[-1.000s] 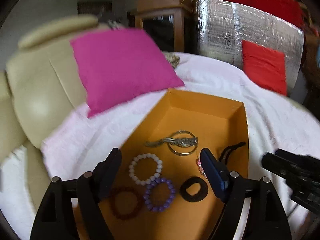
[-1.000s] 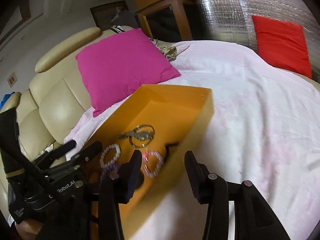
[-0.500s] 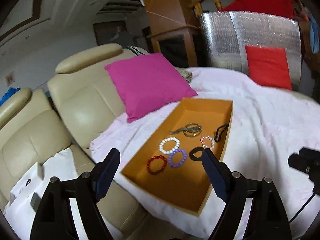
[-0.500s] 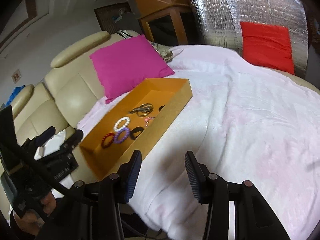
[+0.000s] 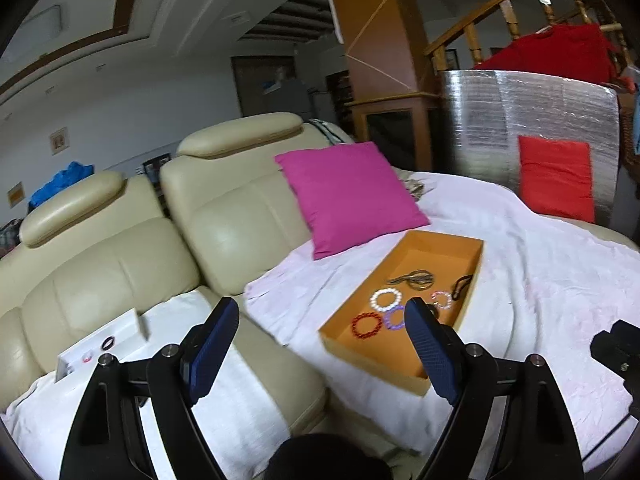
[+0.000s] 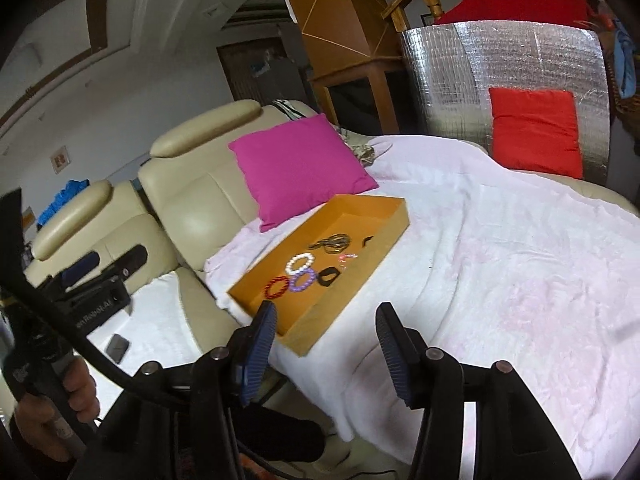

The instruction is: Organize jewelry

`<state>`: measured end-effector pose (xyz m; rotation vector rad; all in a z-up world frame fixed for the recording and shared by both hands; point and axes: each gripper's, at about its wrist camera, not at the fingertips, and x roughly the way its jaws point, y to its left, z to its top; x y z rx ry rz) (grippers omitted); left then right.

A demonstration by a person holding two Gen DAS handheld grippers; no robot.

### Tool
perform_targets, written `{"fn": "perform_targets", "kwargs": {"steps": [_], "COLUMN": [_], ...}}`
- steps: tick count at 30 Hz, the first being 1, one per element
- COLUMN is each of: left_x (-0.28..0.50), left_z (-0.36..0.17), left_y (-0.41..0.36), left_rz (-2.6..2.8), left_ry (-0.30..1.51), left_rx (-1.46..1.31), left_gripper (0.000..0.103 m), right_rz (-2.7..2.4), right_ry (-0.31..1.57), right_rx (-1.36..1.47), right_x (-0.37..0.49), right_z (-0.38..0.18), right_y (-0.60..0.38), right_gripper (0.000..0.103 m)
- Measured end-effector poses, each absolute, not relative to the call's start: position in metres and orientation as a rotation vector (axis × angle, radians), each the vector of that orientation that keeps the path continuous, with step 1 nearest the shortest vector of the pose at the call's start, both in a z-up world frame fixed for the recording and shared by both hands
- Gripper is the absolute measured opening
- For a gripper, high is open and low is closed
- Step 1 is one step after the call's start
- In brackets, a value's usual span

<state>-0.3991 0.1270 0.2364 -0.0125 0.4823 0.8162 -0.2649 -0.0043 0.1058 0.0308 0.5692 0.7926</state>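
Observation:
An orange tray (image 5: 404, 372) (image 6: 380, 240) lies on the pale pink sheet. In it lie a red bead bracelet (image 5: 367, 325) (image 6: 276, 286), a purple one (image 5: 394, 317) (image 6: 301, 280), a white one (image 5: 385, 299) (image 6: 299, 263), a pink one (image 5: 442, 300), a black ring (image 6: 329, 276), a black cord (image 5: 462, 285) and a metal bangle with a clip (image 5: 416, 278) (image 6: 334, 243). My left gripper (image 5: 320, 334) is open and empty, well back from the tray's near left. My right gripper (image 6: 326, 334) is open and empty, back from the tray's near corner.
A magenta cushion (image 5: 348, 192) leans on the cream sofa (image 5: 224, 208) behind the tray. A red cushion (image 5: 556, 178) rests against a silver foil panel (image 6: 500, 64). A white box (image 5: 100, 340) with small rings sits on the left seat, and a dark small object (image 6: 117, 347) lies nearby.
Both grippers have pulled back and up from the tray. It now looks small and farther off. Both stay open and empty; the jewelry has not moved.

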Motion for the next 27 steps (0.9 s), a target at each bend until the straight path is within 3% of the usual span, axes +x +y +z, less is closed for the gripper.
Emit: {"fn": "perform_targets", "kwargs": {"steps": [27], "left_x": [-0.43], "left_z": [0.23], "left_y": [0.155], "left_rz": [0.888], "left_ry": [0.506], "left_rx": [-0.043], "left_gripper": [0.085], "right_rz": [0.814], "right_ry": [0.57], "right_rx": [-0.062], "right_x": [-0.301], "right_z": [0.1], "right_y": [0.048], "right_gripper": [0.062]}}
